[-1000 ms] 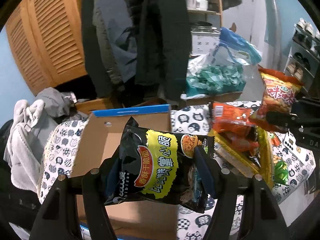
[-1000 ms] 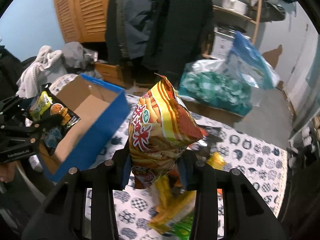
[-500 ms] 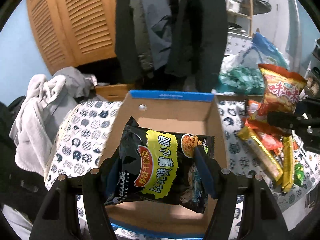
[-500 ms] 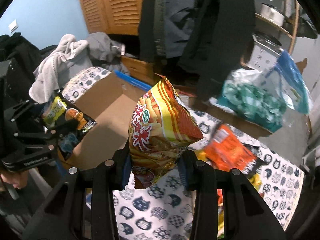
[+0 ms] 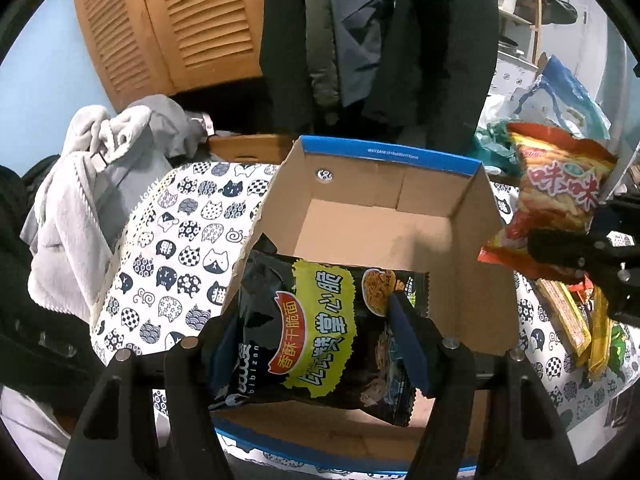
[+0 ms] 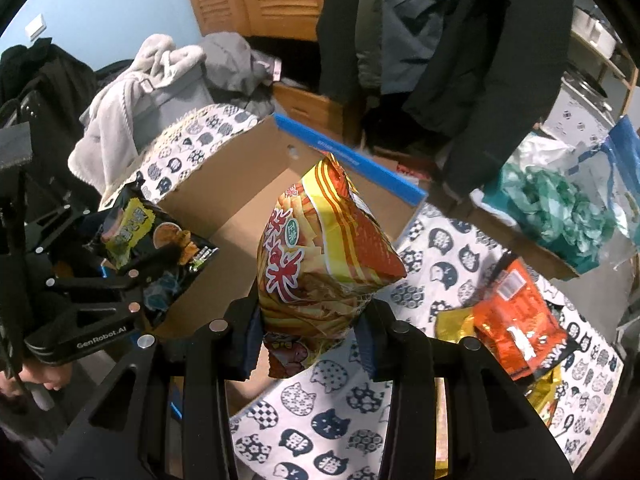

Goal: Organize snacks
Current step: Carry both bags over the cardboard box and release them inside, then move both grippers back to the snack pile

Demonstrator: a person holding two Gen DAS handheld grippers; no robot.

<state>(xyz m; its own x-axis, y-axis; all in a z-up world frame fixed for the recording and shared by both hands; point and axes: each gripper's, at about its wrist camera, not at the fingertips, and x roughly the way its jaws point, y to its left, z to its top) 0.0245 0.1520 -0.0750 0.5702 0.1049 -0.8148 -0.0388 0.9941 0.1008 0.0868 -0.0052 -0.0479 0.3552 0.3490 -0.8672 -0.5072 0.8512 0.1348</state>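
My left gripper [image 5: 316,344] is shut on a black and yellow snack bag [image 5: 320,328], held over the near end of an open cardboard box [image 5: 384,224] with a blue rim. Nothing shows on the box's floor. My right gripper [image 6: 308,332] is shut on the lower end of a puffy orange and yellow chip bag [image 6: 316,264], upright, above the box's right edge [image 6: 360,164]. That chip bag [image 5: 556,196] hangs right of the box in the left wrist view. The black bag [image 6: 156,244] and the left gripper [image 6: 132,280] show at the left of the right wrist view.
The box sits on a cat-print cloth [image 5: 176,240] over a table. More snack packs [image 6: 516,320] lie on the cloth right of the box. Grey clothes [image 5: 92,184] pile at the left, dark coats [image 5: 360,40] hang behind, and a bag of teal packets [image 6: 560,204] stands at the back right.
Both grippers moved left with their bags. The box has come under the black bag and fully into view, and the chip bag now hangs at the box's right edge.
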